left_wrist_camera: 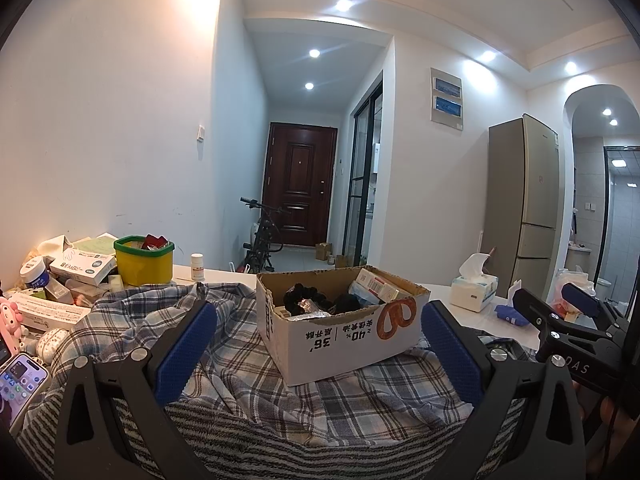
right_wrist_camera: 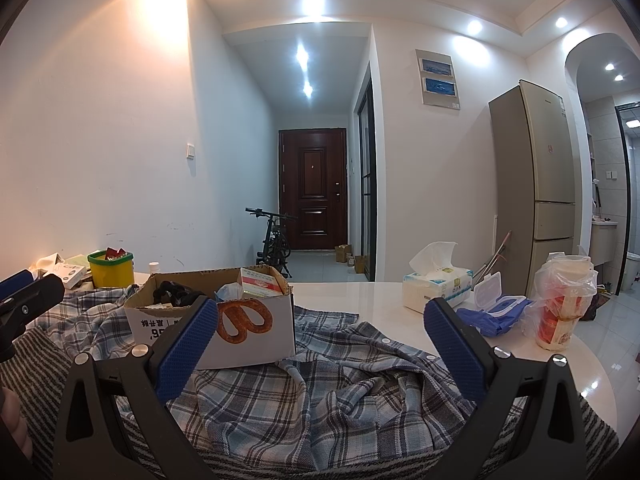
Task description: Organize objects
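An open cardboard box point(left_wrist_camera: 340, 336) with a pretzel print sits on a crumpled plaid shirt point(left_wrist_camera: 168, 320), holding black hair ties and small medicine boxes. My left gripper point(left_wrist_camera: 318, 338) stands open just in front of the box, nothing between its blue pads. In the right wrist view the same box point(right_wrist_camera: 248, 328) lies ahead to the left, the plaid shirt point(right_wrist_camera: 320, 392) spreads under my open right gripper point(right_wrist_camera: 320, 340). The right gripper point(left_wrist_camera: 560, 304) also shows at the right edge of the left wrist view.
A yellow tub point(left_wrist_camera: 144, 260) with a green rim, medicine boxes point(left_wrist_camera: 80, 268), a white pill bottle point(left_wrist_camera: 197, 266) and a phone point(left_wrist_camera: 20, 384) crowd the left. A tissue pack point(right_wrist_camera: 436, 284), wipes pack point(right_wrist_camera: 500, 300), blue glove point(right_wrist_camera: 488, 320) and bagged cup point(right_wrist_camera: 560, 304) stand right on the white table point(right_wrist_camera: 360, 296).
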The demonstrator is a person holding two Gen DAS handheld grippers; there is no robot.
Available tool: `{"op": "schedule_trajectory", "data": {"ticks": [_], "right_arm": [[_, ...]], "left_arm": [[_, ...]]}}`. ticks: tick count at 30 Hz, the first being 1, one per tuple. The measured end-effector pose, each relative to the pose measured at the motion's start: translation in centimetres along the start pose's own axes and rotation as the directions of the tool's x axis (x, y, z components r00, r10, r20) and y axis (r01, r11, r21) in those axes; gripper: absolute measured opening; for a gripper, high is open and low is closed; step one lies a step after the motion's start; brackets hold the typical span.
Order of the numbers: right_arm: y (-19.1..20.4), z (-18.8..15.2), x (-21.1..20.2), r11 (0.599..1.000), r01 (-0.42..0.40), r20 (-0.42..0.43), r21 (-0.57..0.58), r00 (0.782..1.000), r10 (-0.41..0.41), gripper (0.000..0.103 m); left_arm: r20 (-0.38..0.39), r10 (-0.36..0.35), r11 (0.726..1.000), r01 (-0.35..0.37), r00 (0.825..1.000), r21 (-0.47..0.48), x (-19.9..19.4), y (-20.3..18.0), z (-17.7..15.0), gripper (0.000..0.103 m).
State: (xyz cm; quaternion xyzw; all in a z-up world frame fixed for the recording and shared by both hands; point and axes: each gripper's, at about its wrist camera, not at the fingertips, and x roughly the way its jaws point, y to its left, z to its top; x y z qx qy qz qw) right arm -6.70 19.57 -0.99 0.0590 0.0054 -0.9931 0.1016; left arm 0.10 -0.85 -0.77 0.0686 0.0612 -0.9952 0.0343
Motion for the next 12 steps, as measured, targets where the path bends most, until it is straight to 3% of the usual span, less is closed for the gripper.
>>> {"op": "schedule_trajectory", "data": {"ticks": [12], "right_arm": [[0.00,0.00,0.01,1.000,0.000,0.000,-0.001,1.000,0.000,0.103]], "left_arm": [[0.002,0.008,1.000,-0.008,1.000,0.002,-0.03,0.06,-0.03,0.103]]}}
